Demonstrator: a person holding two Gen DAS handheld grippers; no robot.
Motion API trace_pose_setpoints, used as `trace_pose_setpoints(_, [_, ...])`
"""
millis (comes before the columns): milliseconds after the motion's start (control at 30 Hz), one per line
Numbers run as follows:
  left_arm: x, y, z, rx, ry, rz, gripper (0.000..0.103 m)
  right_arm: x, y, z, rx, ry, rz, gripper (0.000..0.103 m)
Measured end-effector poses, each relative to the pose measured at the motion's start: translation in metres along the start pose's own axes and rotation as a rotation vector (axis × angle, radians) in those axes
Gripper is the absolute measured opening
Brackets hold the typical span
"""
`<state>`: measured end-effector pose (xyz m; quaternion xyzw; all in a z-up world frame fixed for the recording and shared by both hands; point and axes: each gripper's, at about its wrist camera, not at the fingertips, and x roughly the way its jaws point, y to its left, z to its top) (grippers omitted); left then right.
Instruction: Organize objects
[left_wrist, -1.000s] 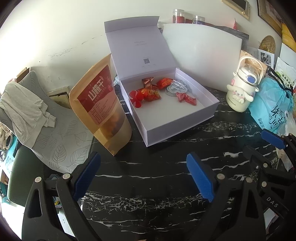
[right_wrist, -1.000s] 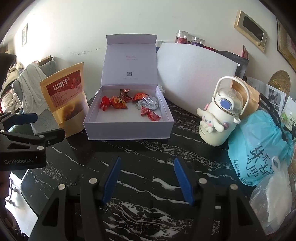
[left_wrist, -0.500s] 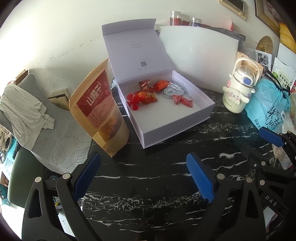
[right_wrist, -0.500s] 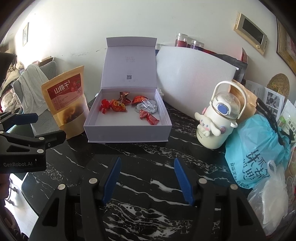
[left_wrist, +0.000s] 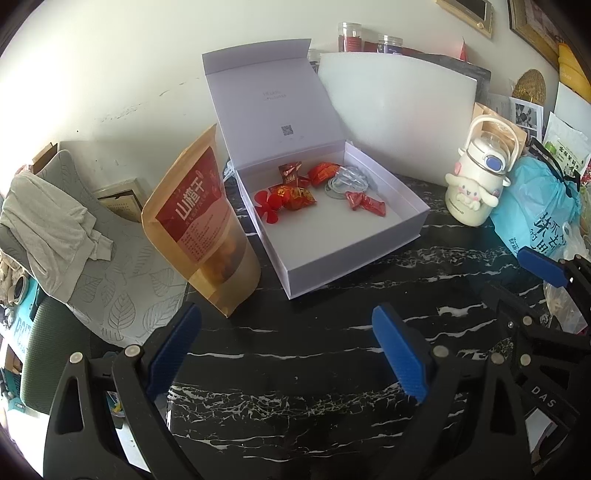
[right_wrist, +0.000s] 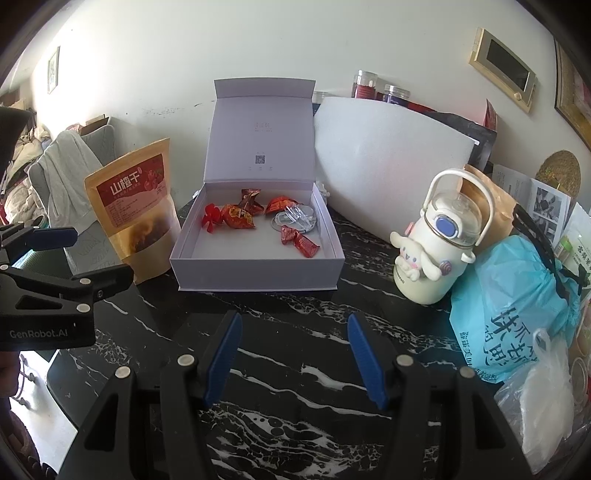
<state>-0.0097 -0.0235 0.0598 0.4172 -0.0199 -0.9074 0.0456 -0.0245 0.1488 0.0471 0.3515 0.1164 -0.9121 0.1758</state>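
**Left wrist view and right wrist view: open box on the marbled tabletop**

Left wrist view shows what the other does not: a grey leaf-patterned chair (left_wrist: 122, 295) beside the tabletop edge with a pale garment (left_wrist: 51, 229) draped over it, seen close and from above. The right wrist view instead gives more of the right side, where a white plastic bag (right_wrist: 543, 398) lies in front of the blue bag (right_wrist: 517, 306), and a framed picture (right_wrist: 502, 68) hangs on the wall.

Both views show the lavender box (left_wrist: 347, 254) standing open near the middle of the black tabletop (left_wrist: 314, 369), its lid upright. Inside, toward the back, lie red-wrapped candies (left_wrist: 295, 194) and a clear wrapped piece (left_wrist: 345, 179). A kraft snack pouch (left_wrist: 199, 229) stands just beside the box's left wall. A white cartoon bottle (right_wrist: 436, 251) stands to the right of the box, apart from it, with a white foam board (right_wrist: 388, 158) leaning behind.

The left gripper (left_wrist: 288, 354) hovers over bare tabletop in front of the box, jaws spread wide and holding nothing. The right gripper (right_wrist: 293, 358) does likewise, jaws released and empty. Nothing lies between either gripper and the box.
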Motion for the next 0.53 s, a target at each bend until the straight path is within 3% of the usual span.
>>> trace_pose_setpoints(533, [0.01,-0.007,-0.007,0.014,0.021,-0.011,0.094,0.01,-0.006,-0.013,0.039,0.046,0.002,0.061])
